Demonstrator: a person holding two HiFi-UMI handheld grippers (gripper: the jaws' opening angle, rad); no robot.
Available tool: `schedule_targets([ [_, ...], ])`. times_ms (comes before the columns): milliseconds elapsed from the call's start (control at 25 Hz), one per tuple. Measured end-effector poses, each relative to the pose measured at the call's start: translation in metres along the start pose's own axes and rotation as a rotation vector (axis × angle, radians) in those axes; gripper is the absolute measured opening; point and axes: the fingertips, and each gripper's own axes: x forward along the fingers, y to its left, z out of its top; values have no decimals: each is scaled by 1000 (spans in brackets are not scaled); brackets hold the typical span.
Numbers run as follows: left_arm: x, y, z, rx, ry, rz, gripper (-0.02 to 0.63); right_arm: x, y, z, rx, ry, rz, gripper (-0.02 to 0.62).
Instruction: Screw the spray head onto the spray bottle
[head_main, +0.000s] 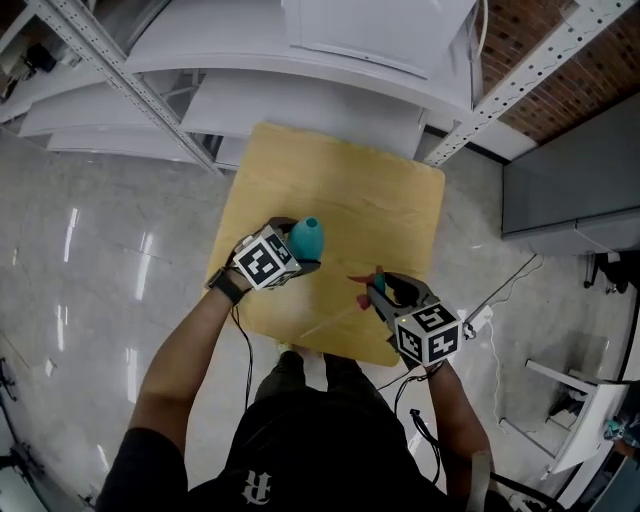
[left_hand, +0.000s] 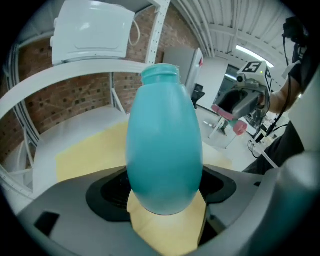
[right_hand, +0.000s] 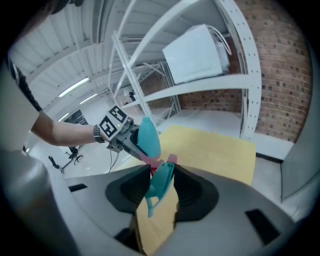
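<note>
My left gripper (head_main: 296, 252) is shut on a teal egg-shaped spray bottle (head_main: 307, 236) and holds it over the left part of the yellow table (head_main: 340, 185). In the left gripper view the bottle (left_hand: 162, 140) fills the middle, its open neck (left_hand: 160, 74) pointing away and bare. My right gripper (head_main: 382, 292) is shut on the teal spray head (right_hand: 160, 184), whose red-pink nozzle end (right_hand: 161, 163) points toward the bottle (right_hand: 148, 135). The spray head (head_main: 374, 284) hangs a short way right of the bottle, apart from it. The right gripper (left_hand: 246, 99) shows beyond the bottle.
White metal shelving (head_main: 300, 90) stands behind the table, with a white box (right_hand: 196, 54) on a shelf in front of a brick wall (right_hand: 290, 75). A cable (head_main: 500, 290) runs over the glossy floor at the right. The person's legs are at the table's near edge.
</note>
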Motion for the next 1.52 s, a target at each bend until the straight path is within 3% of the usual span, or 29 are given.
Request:
schedule_targets([
  [240, -56, -69, 9, 34, 75, -152, 400, -70, 52, 54, -231, -103, 36, 150],
  [360, -82, -107, 8, 54, 138, -268, 400, -96, 76, 80, -364, -144, 45, 150],
  [480, -111, -153, 6, 68, 183, -459, 400, -124, 100, 108, -519, -183, 55, 150],
  [600, -142, -195, 8, 50, 174, -671, 401, -153, 122, 140, -718, -250, 60, 150],
  [680, -159, -213, 9, 42, 157, -765, 402, -169, 136, 159, -792, -295, 62, 150],
  [920, -198, -253, 15, 62, 94, -978, 400, -202, 165, 192, -834, -422, 63, 150],
  [1160, -241, -299, 24, 176, 66, -1203, 400, -241, 175, 223, -873, -484, 11, 150],
  [1360, -248, -317, 18, 258, 125, -1256, 400, -260, 197, 248, -962, -574, -4, 150],
  [1520, -249, -321, 14, 283, 132, -1263, 400, -258, 204, 242, -1022, -547, -31, 150],
])
